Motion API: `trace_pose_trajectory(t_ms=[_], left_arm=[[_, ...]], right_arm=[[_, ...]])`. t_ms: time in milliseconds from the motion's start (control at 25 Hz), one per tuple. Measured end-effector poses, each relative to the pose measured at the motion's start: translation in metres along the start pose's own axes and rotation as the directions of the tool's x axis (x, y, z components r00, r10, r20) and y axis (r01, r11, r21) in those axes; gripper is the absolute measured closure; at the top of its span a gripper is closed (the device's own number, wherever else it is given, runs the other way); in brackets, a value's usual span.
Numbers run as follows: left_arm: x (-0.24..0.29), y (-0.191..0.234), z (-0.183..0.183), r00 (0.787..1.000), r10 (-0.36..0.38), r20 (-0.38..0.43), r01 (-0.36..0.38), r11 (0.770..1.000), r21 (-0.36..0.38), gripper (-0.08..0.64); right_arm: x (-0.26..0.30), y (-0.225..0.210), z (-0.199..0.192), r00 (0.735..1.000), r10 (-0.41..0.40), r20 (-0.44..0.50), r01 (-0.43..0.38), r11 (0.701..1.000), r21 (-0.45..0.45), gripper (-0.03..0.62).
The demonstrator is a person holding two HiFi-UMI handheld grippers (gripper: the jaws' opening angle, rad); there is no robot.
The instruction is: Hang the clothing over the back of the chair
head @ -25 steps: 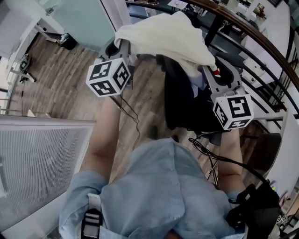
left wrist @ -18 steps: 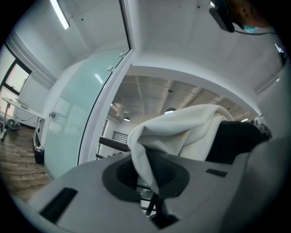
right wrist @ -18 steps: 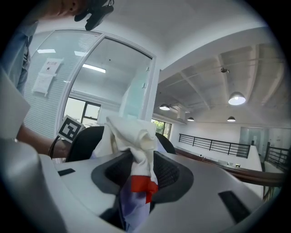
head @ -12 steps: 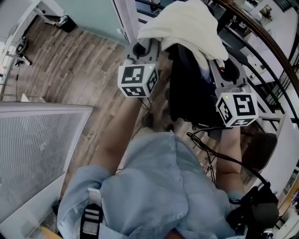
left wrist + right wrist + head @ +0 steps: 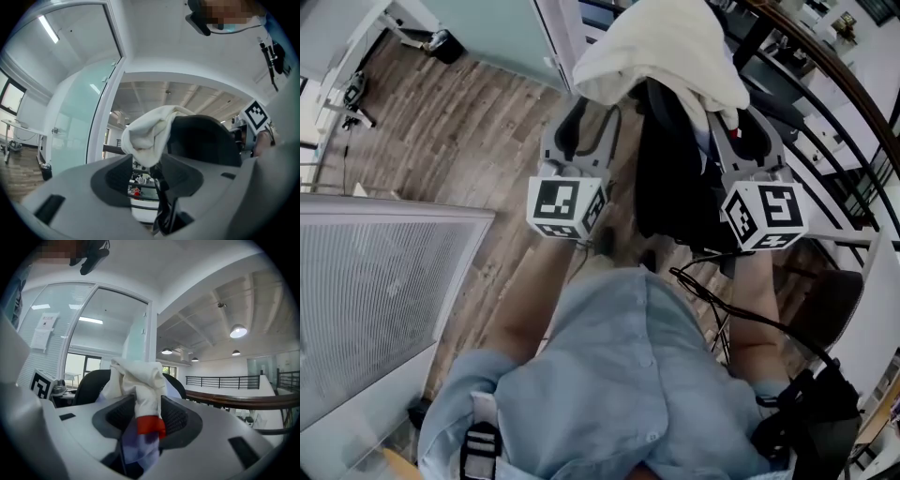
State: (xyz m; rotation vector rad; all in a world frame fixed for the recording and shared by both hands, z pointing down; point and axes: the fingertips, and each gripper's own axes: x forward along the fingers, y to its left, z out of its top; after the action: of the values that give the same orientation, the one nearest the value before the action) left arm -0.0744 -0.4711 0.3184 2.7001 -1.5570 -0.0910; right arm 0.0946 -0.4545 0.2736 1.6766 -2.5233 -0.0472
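A cream garment [image 5: 661, 52] lies draped over the top of the black chair back [image 5: 675, 178]. My left gripper [image 5: 589, 111] sits just below the cloth's left edge. Its jaws have just been opening and stand open, with nothing pressed between them. In the left gripper view the garment [image 5: 147, 133] hangs beyond my left gripper [image 5: 149, 173], off the chair back [image 5: 201, 140]. My right gripper [image 5: 733, 124] is at the chair's right side. Its jaws have eased apart a little, but the garment [image 5: 140, 376] with its red and lavender parts still fills the gap of the right gripper [image 5: 146, 416].
A glass partition [image 5: 502, 33] and wood floor [image 5: 459, 122] lie to the left, with a white slatted panel [image 5: 366, 300] near me. A dark railing with a wooden handrail [image 5: 839, 80] curves behind the chair. A brown seat [image 5: 830, 300] stands at the right, and cables [image 5: 712, 291] hang by my right arm.
My left gripper has let go of the cloth's left edge, opened, and drawn back and down toward me. The garment now rests on the chair back. The right gripper has stayed in place.
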Motion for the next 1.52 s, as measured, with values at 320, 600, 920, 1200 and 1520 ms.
trace_pose_trajectory(t_ms=[320, 600, 920, 1200, 1520], left_arm=[[-0.044, -0.063, 0.021, 0.999, -0.011, 0.047, 0.008, 0.998, 0.055, 0.382], [-0.053, -0.116, 0.053, 0.991, -0.028, 0.134, 0.019, 0.997, 0.070, 0.436], [-0.050, -0.158, 0.065, 0.988, 0.025, 0.155, -0.045, 0.991, 0.125, 0.518], [-0.044, -0.178, 0.070, 0.986, 0.055, 0.160, -0.074, 0.991, 0.113, 0.534], [-0.053, -0.180, 0.064, 0.986, 0.076, 0.150, -0.097, 0.986, 0.136, 0.534]], right_arm=[[-0.035, 0.004, -0.019, 0.999, -0.009, 0.053, 0.003, 0.994, 0.105, 0.380], [-0.069, 0.019, -0.022, 0.995, 0.017, 0.095, -0.027, 0.995, 0.099, 0.384], [-0.098, 0.023, -0.014, 0.989, 0.018, 0.145, -0.029, 0.997, 0.076, 0.458], [-0.110, 0.026, -0.007, 0.984, 0.023, 0.177, -0.034, 0.998, 0.060, 0.549], [-0.113, 0.029, -0.010, 0.983, 0.025, 0.184, -0.037, 0.997, 0.063, 0.571]])
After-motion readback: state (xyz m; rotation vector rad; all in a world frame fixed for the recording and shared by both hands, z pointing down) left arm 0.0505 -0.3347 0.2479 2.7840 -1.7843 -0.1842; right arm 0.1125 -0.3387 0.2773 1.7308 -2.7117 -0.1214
